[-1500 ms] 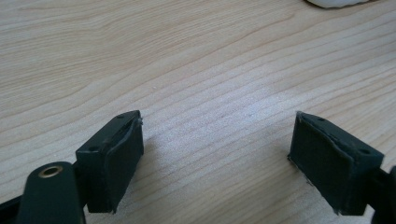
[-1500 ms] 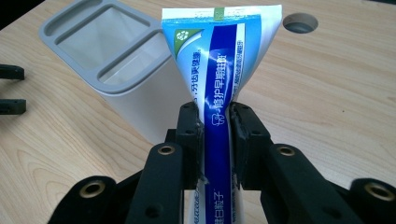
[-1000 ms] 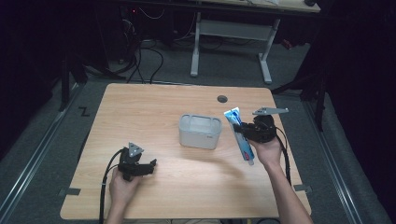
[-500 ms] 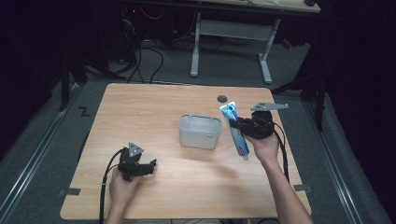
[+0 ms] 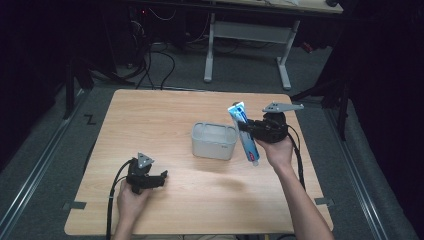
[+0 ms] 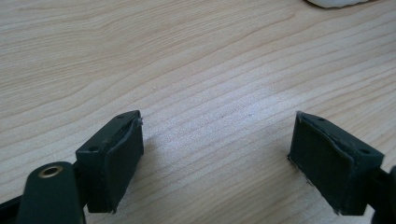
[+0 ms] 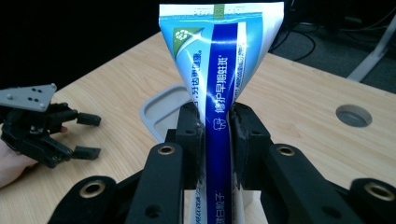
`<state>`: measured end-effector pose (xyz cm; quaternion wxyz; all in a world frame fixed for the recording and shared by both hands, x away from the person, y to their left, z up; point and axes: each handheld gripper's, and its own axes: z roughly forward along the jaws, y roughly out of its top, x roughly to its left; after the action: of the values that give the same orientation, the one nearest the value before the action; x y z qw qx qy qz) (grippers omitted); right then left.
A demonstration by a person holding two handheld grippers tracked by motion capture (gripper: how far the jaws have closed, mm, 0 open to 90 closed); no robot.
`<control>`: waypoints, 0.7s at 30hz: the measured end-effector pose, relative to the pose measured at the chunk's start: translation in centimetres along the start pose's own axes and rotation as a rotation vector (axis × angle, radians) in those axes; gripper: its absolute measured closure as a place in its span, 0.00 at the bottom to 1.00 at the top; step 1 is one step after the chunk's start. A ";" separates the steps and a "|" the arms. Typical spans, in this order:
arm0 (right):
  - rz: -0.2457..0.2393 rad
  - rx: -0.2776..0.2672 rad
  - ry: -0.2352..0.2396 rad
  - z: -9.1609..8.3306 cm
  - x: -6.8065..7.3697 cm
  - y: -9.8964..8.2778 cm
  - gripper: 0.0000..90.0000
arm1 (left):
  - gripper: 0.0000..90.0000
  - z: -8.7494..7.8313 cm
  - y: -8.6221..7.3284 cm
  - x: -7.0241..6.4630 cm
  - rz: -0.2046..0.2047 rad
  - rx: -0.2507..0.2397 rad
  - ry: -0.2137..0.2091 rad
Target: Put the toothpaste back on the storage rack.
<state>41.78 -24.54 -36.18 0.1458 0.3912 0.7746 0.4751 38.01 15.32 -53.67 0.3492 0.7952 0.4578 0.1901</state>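
Observation:
My right gripper (image 5: 246, 131) (image 7: 215, 130) is shut on a blue and white toothpaste tube (image 5: 244, 132) (image 7: 222, 84), held up off the table with its flat crimped end high and its cap end low. It hangs just right of a pale grey rectangular tub (image 5: 214, 140) (image 7: 161, 112) near the table's middle. At the front left of the table my left gripper (image 5: 161, 178) (image 6: 217, 156) rests on the wood, jaws wide apart with nothing between them. The left gripper (image 7: 86, 135) also appears far off in the right gripper view.
The wooden table (image 5: 165, 115) has a round cable hole (image 5: 238, 106) (image 7: 353, 115) at its far side. Beyond it stand a white desk frame (image 5: 247, 37) and loose cables on a dark floor. A cable trails from each gripper toward the front edge.
My right gripper has lifted the toothpaste tube and carried it a little left, closer to the tub. The left gripper has stayed where it was.

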 end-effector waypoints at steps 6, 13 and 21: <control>-0.014 -0.022 0.021 0.4 0.5 1.2 0.83 | 0.20 0.0 0.0 0.0 0.001 -0.001 0.002; -0.032 -0.004 0.040 1.8 1.0 1.8 0.83 | 0.20 0.0 0.0 0.0 0.001 -0.002 0.002; -0.016 -0.028 0.079 2.6 1.0 2.8 0.83 | 0.20 0.0 0.0 0.0 0.002 -0.001 0.001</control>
<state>44.03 -21.49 -34.94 0.1243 0.3636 0.7762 0.4999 38.00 15.30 -53.68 0.3491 0.7954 0.4571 0.1911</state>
